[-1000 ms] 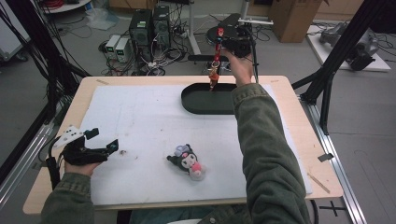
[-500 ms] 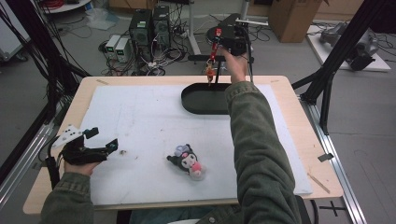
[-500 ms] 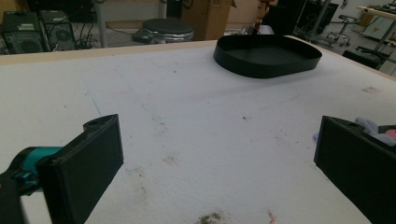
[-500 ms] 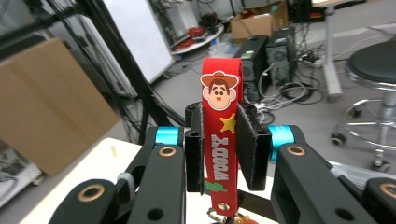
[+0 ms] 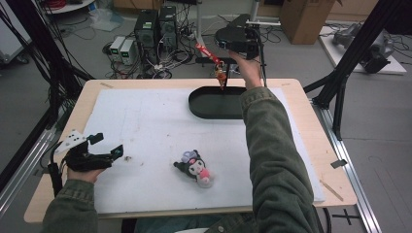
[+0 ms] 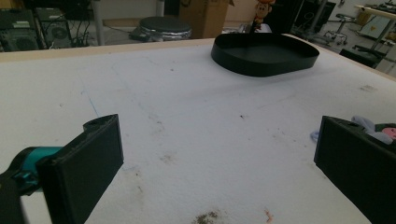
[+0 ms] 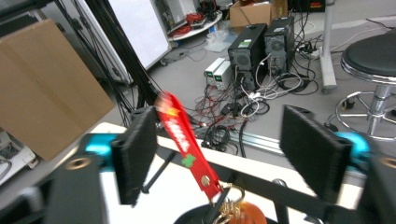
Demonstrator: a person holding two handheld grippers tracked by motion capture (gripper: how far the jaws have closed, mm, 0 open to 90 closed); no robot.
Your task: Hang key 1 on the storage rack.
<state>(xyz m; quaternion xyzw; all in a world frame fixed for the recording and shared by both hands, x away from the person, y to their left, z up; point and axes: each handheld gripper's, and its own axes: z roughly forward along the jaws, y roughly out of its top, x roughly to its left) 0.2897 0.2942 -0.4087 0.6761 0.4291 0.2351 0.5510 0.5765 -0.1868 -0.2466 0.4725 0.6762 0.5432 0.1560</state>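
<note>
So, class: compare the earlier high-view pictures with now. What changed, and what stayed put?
The right gripper lifted up and away from the black tray. Its jaws now stand wide open, and the red strap keychain hangs loose beside one jaw, apparently let go above the tray. The left gripper, open, and the plush toy stayed put.

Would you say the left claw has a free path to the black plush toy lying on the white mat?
Probably yes. The left claw is open and resting on the white mat, and the bare mat between it and the plush toy holds nothing in the way.
</note>
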